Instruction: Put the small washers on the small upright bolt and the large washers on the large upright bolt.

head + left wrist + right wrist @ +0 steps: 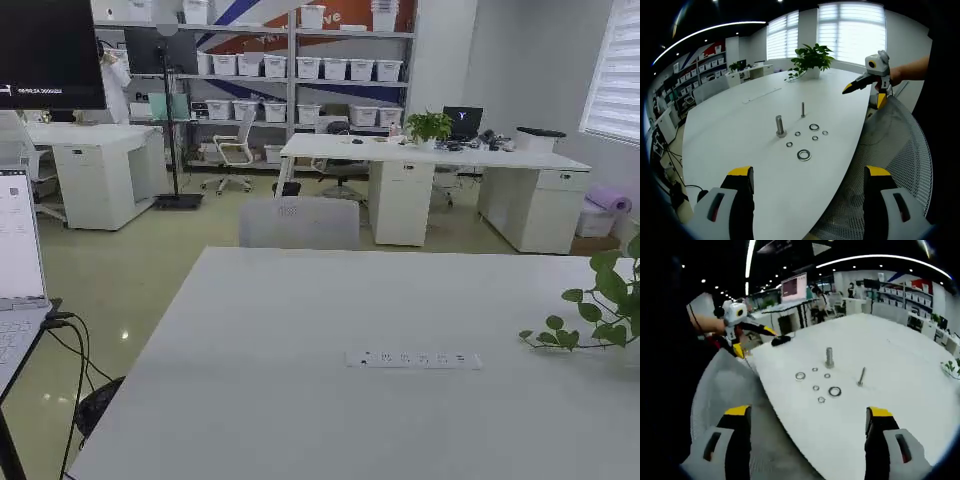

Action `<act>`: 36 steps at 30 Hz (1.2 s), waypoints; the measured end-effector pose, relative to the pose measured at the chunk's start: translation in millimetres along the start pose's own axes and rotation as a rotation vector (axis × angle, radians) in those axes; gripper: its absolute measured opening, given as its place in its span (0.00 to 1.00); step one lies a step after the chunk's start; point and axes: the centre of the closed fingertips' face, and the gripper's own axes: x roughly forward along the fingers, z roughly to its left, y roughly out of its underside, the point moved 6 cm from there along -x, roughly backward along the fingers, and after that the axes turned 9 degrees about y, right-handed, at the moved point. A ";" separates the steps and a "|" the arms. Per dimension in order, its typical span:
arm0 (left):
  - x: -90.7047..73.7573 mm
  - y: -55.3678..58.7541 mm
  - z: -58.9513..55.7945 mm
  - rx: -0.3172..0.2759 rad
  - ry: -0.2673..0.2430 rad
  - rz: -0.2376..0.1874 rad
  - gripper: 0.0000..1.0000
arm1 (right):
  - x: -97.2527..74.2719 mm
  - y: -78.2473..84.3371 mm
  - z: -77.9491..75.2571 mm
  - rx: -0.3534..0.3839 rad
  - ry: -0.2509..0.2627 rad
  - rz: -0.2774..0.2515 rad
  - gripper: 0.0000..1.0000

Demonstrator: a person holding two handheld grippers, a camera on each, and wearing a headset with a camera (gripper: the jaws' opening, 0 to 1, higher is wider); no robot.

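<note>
On the white table stand a thick upright bolt (780,125) (829,357) and a thin upright bolt (802,109) (860,376). Around them lie two large washers (803,155) (834,391) and several small washers (797,133) (815,388), all flat on the tabletop. My left gripper (808,200) is open and empty, well short of the washers, off the table's edge. My right gripper (810,440) is also open and empty, held back from the table on the other side. Each shows in the other's view: the right gripper (865,95) and the left gripper (757,343).
A grey mesh chair back (890,140) (725,385) sits between the grippers at the table's near edge. A potted plant (811,59) (600,310) and a power strip (412,359) sit on the table (300,400). A laptop (18,270) stands at the left.
</note>
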 end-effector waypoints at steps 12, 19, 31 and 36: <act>1.0 -6.0 -0.1 -0.008 0.002 0.001 0.86 | 1.2 -2.6 -6.9 -0.004 -0.023 0.005 0.85; 2.6 -11.3 -2.7 0.000 0.001 0.004 0.86 | 0.6 -3.1 -11.8 0.001 -0.017 -0.007 0.84; -0.4 -12.9 -8.8 -0.006 0.000 -0.003 0.86 | -2.2 0.4 -5.7 0.007 -0.013 -0.009 0.82; -0.8 -12.1 -7.5 -0.009 0.000 -0.007 0.86 | 0.1 1.7 -5.5 0.006 -0.012 0.007 0.80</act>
